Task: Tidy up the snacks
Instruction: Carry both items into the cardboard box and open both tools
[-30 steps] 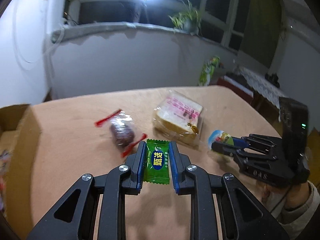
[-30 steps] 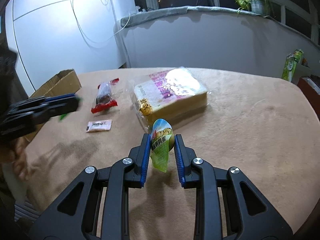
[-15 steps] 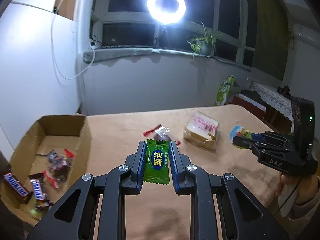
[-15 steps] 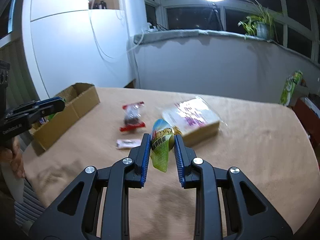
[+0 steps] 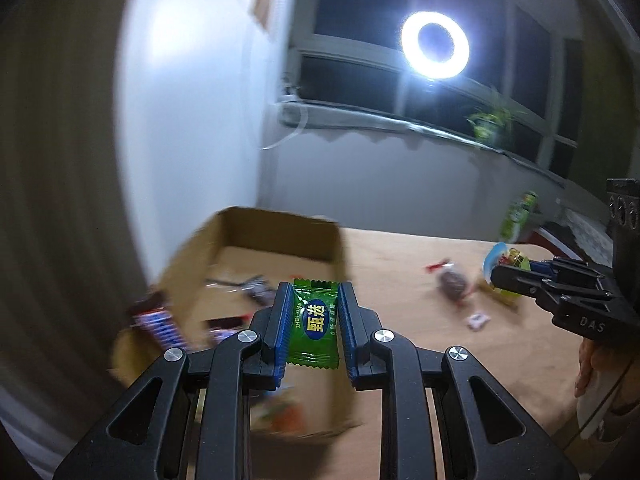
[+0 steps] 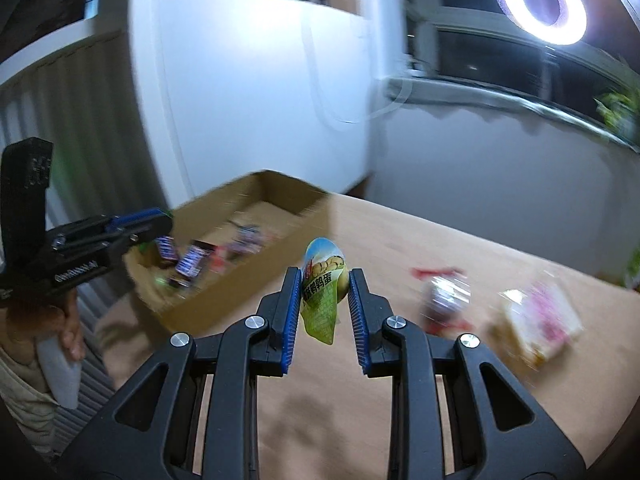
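Note:
My left gripper (image 5: 312, 292) is shut on a green candy packet (image 5: 314, 324) and hovers over the near part of the open cardboard box (image 5: 280, 232). My right gripper (image 6: 325, 280) is shut on a green and blue quail-egg pouch (image 6: 322, 300), held above the table to the right of the box (image 6: 296, 196). The box holds several wrapped bars and candies (image 6: 188, 260). The right gripper also shows in the left wrist view (image 5: 504, 274), and the left gripper shows in the right wrist view (image 6: 160, 220).
On the tan table (image 5: 400, 280) lie a red-ended dark candy (image 5: 452, 280), a small white sachet (image 5: 478, 320) and a wrapped bread pack (image 6: 540, 320). A white wall and a window sill stand behind the table. Both views are blurred.
Both grippers have swung left toward the cardboard box, each still holding its snack. The left gripper now sits over the box; the bread and the candy have slid to the right of view.

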Demonstrator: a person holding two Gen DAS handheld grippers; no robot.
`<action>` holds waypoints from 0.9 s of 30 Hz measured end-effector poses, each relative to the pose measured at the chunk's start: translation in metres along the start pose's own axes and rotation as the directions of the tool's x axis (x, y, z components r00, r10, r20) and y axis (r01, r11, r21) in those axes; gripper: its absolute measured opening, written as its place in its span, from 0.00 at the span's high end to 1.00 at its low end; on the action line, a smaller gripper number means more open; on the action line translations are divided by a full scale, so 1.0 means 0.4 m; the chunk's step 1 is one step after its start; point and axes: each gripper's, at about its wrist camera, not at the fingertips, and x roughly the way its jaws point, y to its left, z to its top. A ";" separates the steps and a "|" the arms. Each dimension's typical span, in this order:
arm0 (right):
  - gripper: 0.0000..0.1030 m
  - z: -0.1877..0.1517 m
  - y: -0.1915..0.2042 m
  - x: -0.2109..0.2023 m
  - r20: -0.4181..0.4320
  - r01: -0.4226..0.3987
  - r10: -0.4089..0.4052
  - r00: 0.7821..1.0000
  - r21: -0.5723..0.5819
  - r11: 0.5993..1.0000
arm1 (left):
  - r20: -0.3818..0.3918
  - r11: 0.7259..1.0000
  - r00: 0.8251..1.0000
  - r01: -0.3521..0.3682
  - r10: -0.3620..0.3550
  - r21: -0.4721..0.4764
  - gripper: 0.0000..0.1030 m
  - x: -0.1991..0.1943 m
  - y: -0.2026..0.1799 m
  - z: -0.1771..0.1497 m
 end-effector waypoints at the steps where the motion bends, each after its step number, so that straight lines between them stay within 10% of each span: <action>1: 0.76 0.006 0.022 0.012 0.000 -0.014 0.014 1.000 -0.012 1.000 | 0.000 1.000 1.000 -0.012 0.012 -0.009 0.80 -0.005 0.021 -0.002; 16: 0.76 0.106 0.217 0.197 -0.045 -0.120 0.114 0.992 -0.152 0.981 | -0.014 0.998 0.999 -0.035 0.034 -0.054 0.79 0.017 0.116 -0.019; 19: 0.55 0.096 0.226 0.233 -0.075 -0.121 0.110 0.991 -0.170 0.978 | -0.041 0.997 0.998 -0.047 0.044 -0.056 0.77 0.037 0.125 -0.032; 22: 0.40 0.079 0.219 0.226 -0.053 -0.098 0.091 0.994 -0.157 0.983 | -0.039 0.995 0.997 -0.074 0.071 -0.061 0.45 0.031 0.134 -0.047; 27: 0.40 0.041 0.204 0.195 -0.036 -0.043 0.038 0.999 -0.143 0.989 | -0.017 0.993 0.995 -0.095 0.094 -0.077 0.40 0.003 0.151 -0.061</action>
